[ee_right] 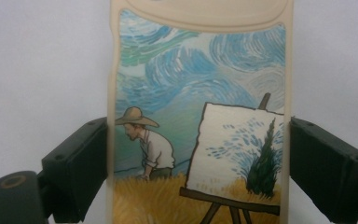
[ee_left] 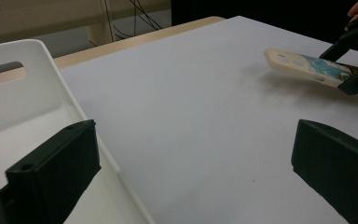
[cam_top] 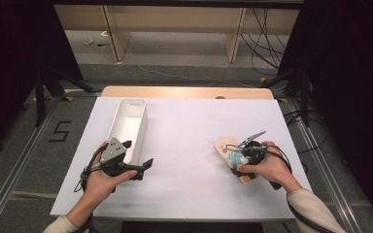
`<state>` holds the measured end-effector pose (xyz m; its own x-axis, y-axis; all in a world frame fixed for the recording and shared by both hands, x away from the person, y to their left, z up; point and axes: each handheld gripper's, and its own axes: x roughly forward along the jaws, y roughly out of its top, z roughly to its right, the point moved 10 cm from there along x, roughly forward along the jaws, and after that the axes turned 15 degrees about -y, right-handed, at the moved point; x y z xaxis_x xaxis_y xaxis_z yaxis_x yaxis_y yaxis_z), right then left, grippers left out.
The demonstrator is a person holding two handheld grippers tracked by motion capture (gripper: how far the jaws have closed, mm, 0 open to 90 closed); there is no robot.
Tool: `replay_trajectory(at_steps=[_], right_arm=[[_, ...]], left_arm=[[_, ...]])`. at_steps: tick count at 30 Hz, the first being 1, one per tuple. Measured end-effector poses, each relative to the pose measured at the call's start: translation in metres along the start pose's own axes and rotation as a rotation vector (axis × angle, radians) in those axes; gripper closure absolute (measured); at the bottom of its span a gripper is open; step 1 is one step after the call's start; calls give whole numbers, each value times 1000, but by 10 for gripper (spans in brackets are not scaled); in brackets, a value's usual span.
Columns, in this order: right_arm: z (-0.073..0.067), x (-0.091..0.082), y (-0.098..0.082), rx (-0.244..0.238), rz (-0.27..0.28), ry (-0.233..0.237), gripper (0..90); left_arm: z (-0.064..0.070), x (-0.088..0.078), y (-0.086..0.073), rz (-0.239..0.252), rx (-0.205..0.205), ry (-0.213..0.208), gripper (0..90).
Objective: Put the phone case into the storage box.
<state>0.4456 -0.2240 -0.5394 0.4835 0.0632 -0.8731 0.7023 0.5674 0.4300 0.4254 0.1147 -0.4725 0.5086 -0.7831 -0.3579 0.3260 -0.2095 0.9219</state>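
one phone case (ee_right: 198,116), cream-edged and printed with a painter in a straw hat at an easel under swirling blue sky, sits clamped between the two black jaws of the right gripper (cam_top: 238,156), which press on its long sides in the right gripper view. seen from the left gripper view, the phone case (ee_left: 307,65) is tilted, its far end raised off the white table (ee_left: 205,107) and its near end low in the grip. in the high view the phone case (cam_top: 225,146) lies well to the right of a long white bin (cam_top: 126,128), with bare white table (cam_top: 184,145) between them. the left gripper (cam_top: 144,166) rests just beside the near end of that bin, held in the person's left hand (cam_top: 99,179), its jaws standing wide apart with nothing between them. the white bin (ee_left: 23,107), with a slot handle in its end wall, sits close by the left jaw in the left gripper view.
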Motion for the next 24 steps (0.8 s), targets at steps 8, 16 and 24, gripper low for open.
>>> replay_trajectory(at_steps=[8,16,24], right_arm=[[-1,-4,6,29,53,6,123],[-2,-8,13,59,118,8,123],[-4,-14,22,102,185,16,122]], left_arm=[[0,0,0,3,0,2,4],[-1,0,0,3,0,3,4],[-1,0,0,5,-2,5,4]])
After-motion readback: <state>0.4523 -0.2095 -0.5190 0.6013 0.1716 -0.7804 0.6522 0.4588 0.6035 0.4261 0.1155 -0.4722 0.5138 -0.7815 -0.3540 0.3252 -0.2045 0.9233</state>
